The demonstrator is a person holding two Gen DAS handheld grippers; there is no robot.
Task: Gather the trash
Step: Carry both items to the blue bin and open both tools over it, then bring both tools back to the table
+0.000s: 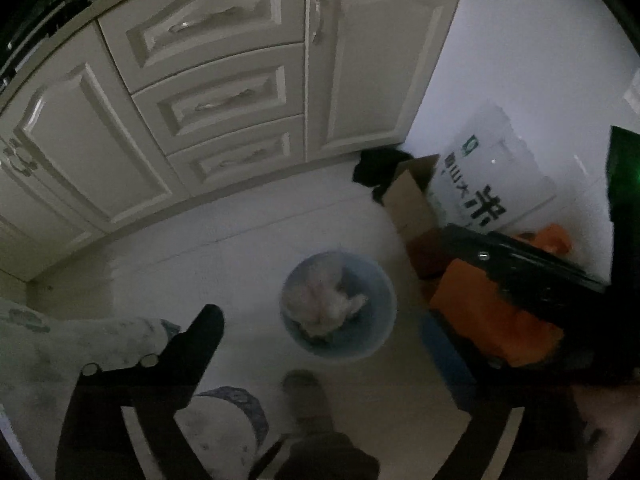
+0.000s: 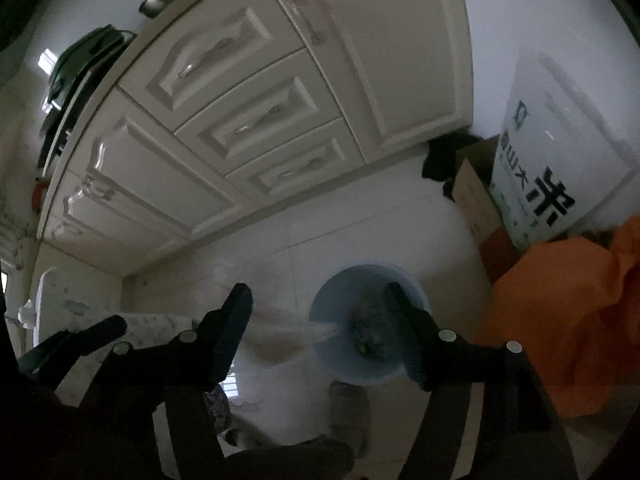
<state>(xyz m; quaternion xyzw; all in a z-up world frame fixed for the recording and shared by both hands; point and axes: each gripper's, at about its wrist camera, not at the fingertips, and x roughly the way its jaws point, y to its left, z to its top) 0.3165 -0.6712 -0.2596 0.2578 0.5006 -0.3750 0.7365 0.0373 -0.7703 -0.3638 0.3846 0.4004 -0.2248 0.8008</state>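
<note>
A round blue trash bin (image 1: 376, 328) stands on the white tiled floor below me, with crumpled pale trash (image 1: 328, 300) inside. In the right wrist view the bin (image 2: 324, 312) holds dark trash (image 2: 368, 332), and a blurred pale clear bag (image 2: 288, 332) hangs between my fingers at the bin's left rim. My right gripper (image 2: 320, 300) is open, its fingers straddling that rim. My left gripper (image 1: 320, 300) is open above the bin; its left finger (image 1: 200, 340) shows clearly, and the right gripper's black body (image 1: 520, 268) crosses its right side.
Cream cabinet doors and drawers (image 1: 224, 104) line the far side. A cardboard box (image 1: 412, 196), a white printed sack (image 1: 488, 176) and orange bags (image 2: 560, 320) crowd the right. A patterned white cloth (image 1: 52, 344) lies left. A foot (image 1: 308, 400) stands near the bin.
</note>
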